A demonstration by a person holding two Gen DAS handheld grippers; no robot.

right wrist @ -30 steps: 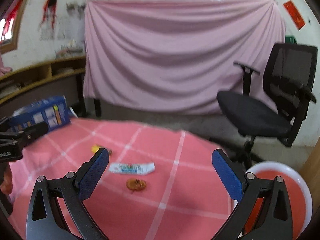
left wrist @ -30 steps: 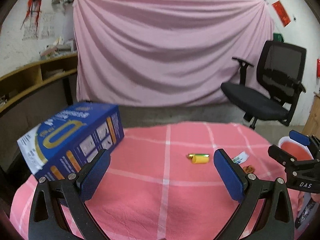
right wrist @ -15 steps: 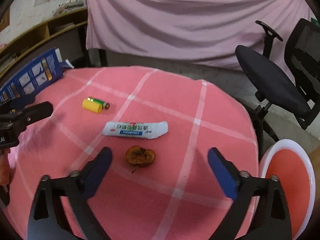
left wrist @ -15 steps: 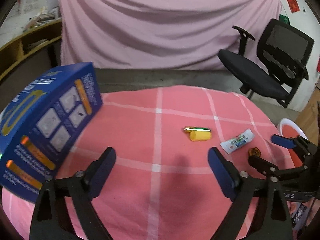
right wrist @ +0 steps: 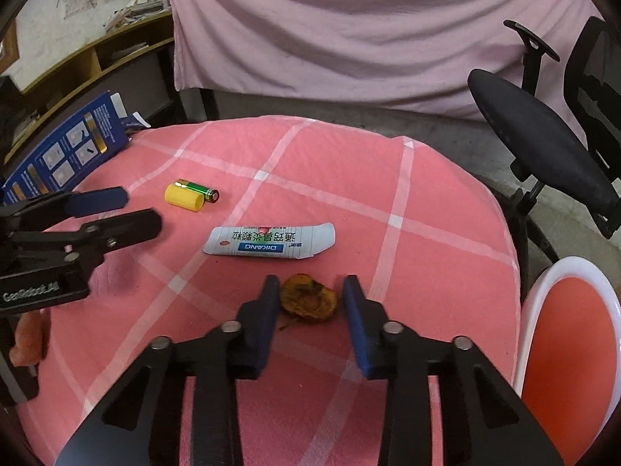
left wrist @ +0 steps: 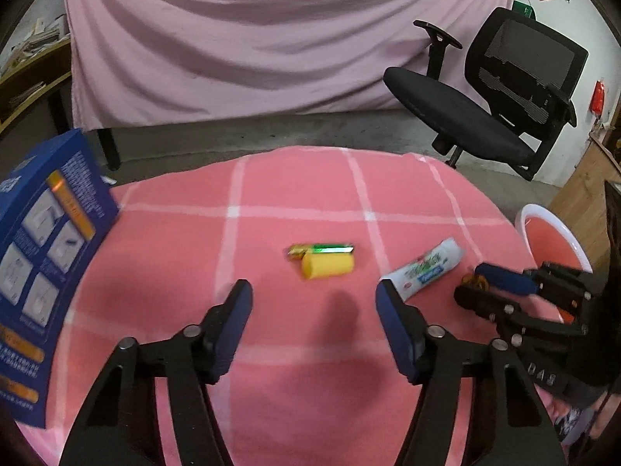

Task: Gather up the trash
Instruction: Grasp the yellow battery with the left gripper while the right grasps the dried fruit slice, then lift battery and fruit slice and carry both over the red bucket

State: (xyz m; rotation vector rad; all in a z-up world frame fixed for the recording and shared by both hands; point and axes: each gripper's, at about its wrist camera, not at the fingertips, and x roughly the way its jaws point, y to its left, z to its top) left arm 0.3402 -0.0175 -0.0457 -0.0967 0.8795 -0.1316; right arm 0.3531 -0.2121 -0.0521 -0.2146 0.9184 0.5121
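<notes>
On the pink checked tablecloth [left wrist: 295,194] lie a yellow cylinder [left wrist: 328,265] beside a green battery [left wrist: 322,249], a flattened white box [left wrist: 425,269] and a brown dried fruit scrap [right wrist: 308,298]. My left gripper [left wrist: 313,293] is open, hovering just short of the yellow cylinder. My right gripper [right wrist: 310,291] is open, lowered with its fingers on either side of the fruit scrap, not closed on it. The cylinder [right wrist: 184,196], battery [right wrist: 202,190] and white box [right wrist: 269,240] lie beyond it.
A blue carton [left wrist: 37,256] stands at the table's left edge. A white bin with a red liner [right wrist: 570,334] sits beside the table on the right. A black office chair [left wrist: 489,116] stands behind, in front of a pink curtain [left wrist: 252,31].
Both grippers have tilted down and dropped toward the table. The right gripper has narrowed and come around the fruit scrap. The left gripper has moved closer to the yellow cylinder.
</notes>
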